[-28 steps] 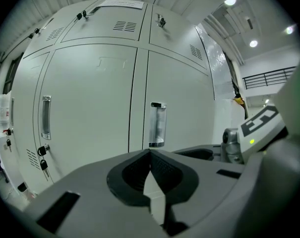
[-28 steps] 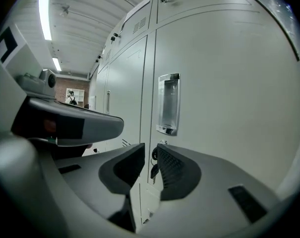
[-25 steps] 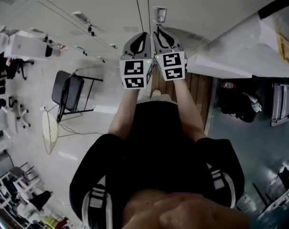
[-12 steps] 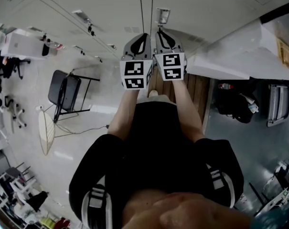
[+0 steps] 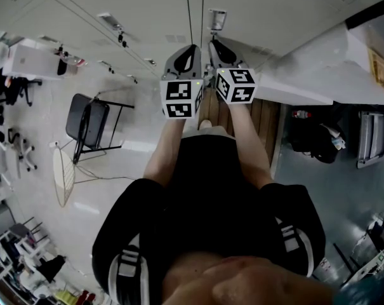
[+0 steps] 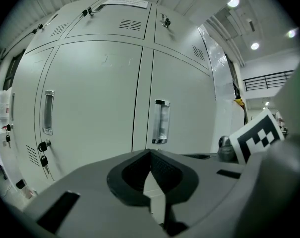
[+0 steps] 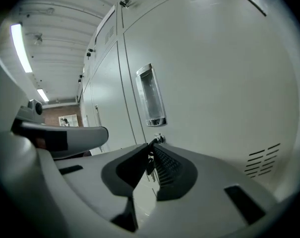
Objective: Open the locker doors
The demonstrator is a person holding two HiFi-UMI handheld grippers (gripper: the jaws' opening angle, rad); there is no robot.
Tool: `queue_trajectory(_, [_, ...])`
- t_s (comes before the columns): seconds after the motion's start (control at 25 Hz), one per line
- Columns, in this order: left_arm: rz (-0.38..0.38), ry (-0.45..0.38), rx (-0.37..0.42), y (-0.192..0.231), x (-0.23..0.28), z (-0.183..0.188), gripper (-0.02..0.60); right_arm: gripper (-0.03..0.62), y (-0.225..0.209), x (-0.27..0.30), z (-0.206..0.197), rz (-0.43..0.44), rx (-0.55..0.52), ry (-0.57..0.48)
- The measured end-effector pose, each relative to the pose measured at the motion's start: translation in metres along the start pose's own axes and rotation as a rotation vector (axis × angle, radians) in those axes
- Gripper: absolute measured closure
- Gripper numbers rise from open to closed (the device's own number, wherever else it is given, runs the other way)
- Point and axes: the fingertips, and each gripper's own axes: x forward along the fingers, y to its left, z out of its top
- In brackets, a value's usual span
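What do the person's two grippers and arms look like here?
The left gripper and right gripper are both smooth light-grey shells that taper to a point. Dark ribbed pads line their jaws. Each carries a white cube printed with black square markers. No cables show. The person wears a black short-sleeved top with white stripes near the shoulders.

Blk folding chair (image 5: 87,124) L on pale floor (image 5: 134,164); wood slat panel (image 5: 266,121) & dark bag (image 5: 317,138) R.
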Motion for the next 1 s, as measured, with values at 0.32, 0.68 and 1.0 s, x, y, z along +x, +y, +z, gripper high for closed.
queue_trajectory(0.32, [0.008, -0.006, 0.006, 0.001, -0.005, 0.001, 0.572, 0.546, -0.004, -0.001, -0.002, 0.084, 0.247, -0.08])
queue_trajectory(0.68, [0.015, -0.004, -0.006, 0.005, -0.009, -0.002, 0.572, 0.548, -0.007, -0.003, -0.005, 0.163, 0.509, -0.159])
queue_trajectory(1.0, [0.018, 0.015, 0.01, 0.005, -0.011, -0.008, 0.572, 0.553, -0.01, -0.004, -0.002, 0.282, 0.82, -0.274])
